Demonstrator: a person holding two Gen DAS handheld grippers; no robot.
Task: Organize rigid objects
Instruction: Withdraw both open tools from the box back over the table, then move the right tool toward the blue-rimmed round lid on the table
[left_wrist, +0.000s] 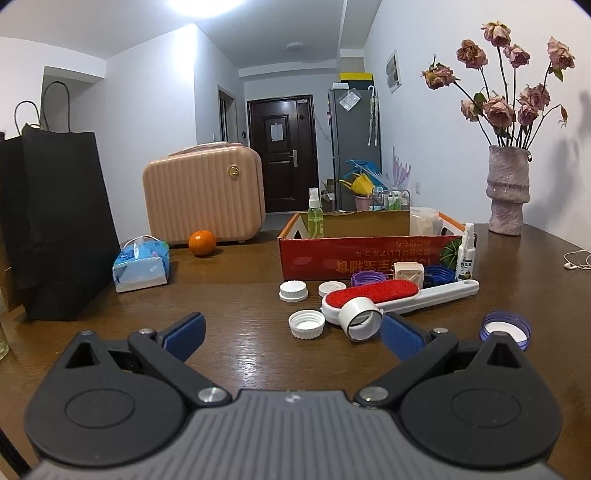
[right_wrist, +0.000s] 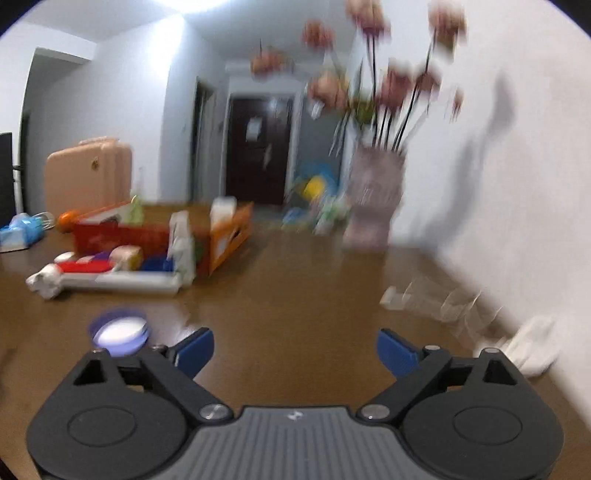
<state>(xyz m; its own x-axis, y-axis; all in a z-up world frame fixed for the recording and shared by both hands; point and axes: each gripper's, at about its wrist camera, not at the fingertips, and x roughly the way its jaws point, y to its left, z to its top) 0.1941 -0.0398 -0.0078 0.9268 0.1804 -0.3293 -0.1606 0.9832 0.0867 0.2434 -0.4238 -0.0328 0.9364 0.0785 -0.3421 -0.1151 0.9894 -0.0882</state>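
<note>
My left gripper (left_wrist: 293, 338) is open above the wooden table, holding nothing. Just ahead lie a white ribbed cap (left_wrist: 306, 324) and a white tape ring (left_wrist: 360, 319) that leans on a red lint brush (left_wrist: 373, 293) with a white handle. Behind them sit two more white caps (left_wrist: 293, 291), a purple cap (left_wrist: 365, 277), a cream cube (left_wrist: 408, 272), a blue cap (left_wrist: 439, 275) and a white spray bottle (left_wrist: 466, 254). A red cardboard box (left_wrist: 365, 254) holds a green spray bottle (left_wrist: 316, 216). My right gripper (right_wrist: 294, 350) is open and empty in its blurred view, a purple-rimmed cap (right_wrist: 120, 334) at its left.
A black bag (left_wrist: 55, 225), tissue pack (left_wrist: 142, 264), orange (left_wrist: 202, 242) and pink case (left_wrist: 203, 194) stand at the left back. A vase of dried roses (left_wrist: 506, 190) stands at the right by the wall. White earphones (left_wrist: 578, 260) and clear wrapping (right_wrist: 443, 301) lie near the right edge.
</note>
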